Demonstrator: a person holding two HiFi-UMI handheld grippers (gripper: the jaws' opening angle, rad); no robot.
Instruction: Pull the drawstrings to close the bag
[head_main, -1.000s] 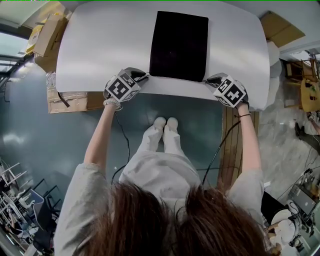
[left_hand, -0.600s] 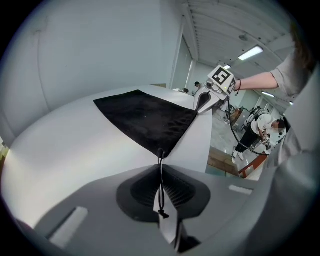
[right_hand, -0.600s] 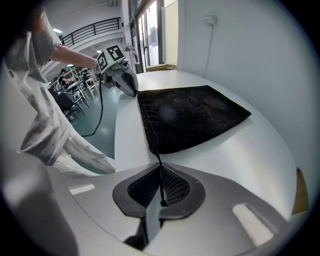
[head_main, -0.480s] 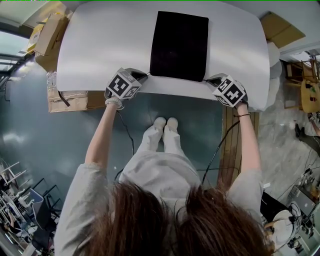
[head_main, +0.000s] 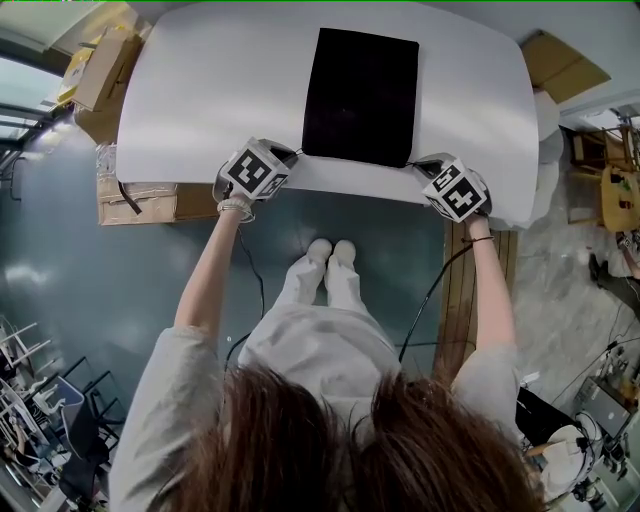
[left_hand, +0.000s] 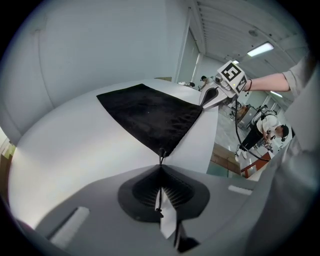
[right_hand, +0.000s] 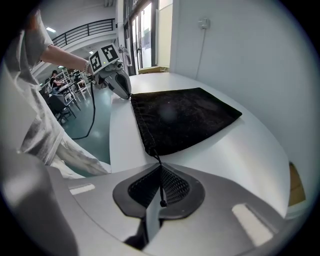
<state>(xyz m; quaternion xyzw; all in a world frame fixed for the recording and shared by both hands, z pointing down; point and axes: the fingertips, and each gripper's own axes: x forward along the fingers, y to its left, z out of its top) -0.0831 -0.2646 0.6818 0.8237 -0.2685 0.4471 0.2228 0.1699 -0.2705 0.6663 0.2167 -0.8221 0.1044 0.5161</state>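
A flat black drawstring bag (head_main: 360, 95) lies on the white table (head_main: 200, 90), its mouth edge toward me. My left gripper (head_main: 292, 153) sits at the bag's near left corner. In the left gripper view its jaws are closing, pads pinching the thin black left drawstring (left_hand: 160, 159) that runs out of the bag (left_hand: 150, 117) corner. My right gripper (head_main: 418, 162) is at the near right corner. Its jaws are closing too, and the right drawstring (right_hand: 161, 192), with a knot at its end, is clamped between the pads below the bag (right_hand: 180, 117).
Both grippers work at the table's near edge. Cardboard boxes (head_main: 95, 70) stand off the left side, with another box (head_main: 135, 200) lower down. Wooden boards (head_main: 465, 280) lie on the floor at the right. Cables (head_main: 430, 300) trail from the grippers.
Both grippers have edged a little inward at the bag's near corners. The bag has barely shifted on the table.
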